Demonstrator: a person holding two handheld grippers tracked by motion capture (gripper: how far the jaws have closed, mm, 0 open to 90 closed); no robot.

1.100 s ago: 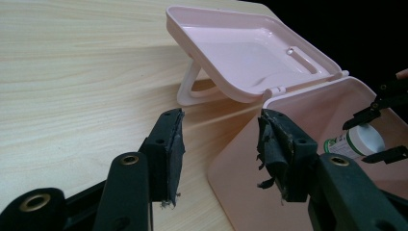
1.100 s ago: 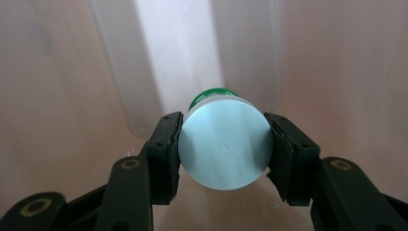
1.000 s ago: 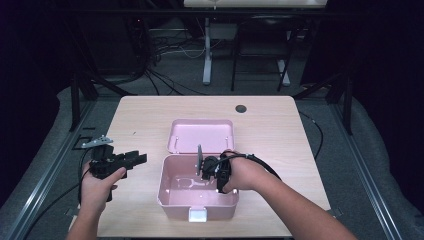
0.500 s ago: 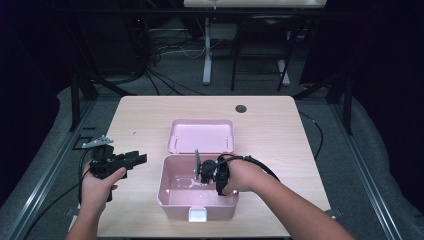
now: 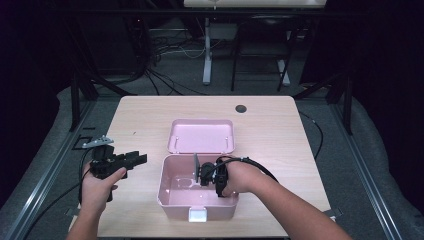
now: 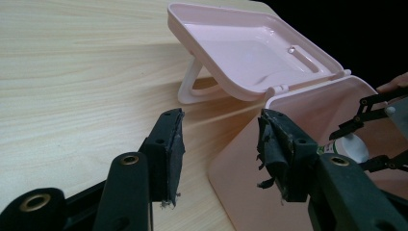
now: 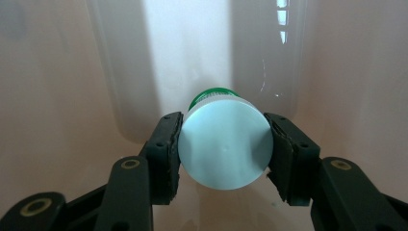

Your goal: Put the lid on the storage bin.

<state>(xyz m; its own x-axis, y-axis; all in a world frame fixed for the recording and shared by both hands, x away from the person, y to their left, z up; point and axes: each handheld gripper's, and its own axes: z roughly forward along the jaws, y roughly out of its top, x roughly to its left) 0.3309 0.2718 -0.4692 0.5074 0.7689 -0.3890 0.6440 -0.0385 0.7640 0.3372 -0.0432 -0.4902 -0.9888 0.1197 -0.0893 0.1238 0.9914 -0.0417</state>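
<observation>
Two pads of right gripper (image 7: pixel 222 150) clamped on white-capped bottle (image 7: pixel 223 147); left gripper (image 6: pixel 219 154) agape, empty.

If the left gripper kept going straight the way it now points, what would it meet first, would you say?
Most likely the near outer wall of the pink box: the open left gripper points at its corner, though depth is hard to judge.

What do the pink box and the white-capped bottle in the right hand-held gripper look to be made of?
Pink box: probably moulded plastic, glossy, with reflections on its inner walls and rounded edges. Bottle: its white cap looks like smooth matt plastic; the body, with a green label, is mostly hidden.
</observation>
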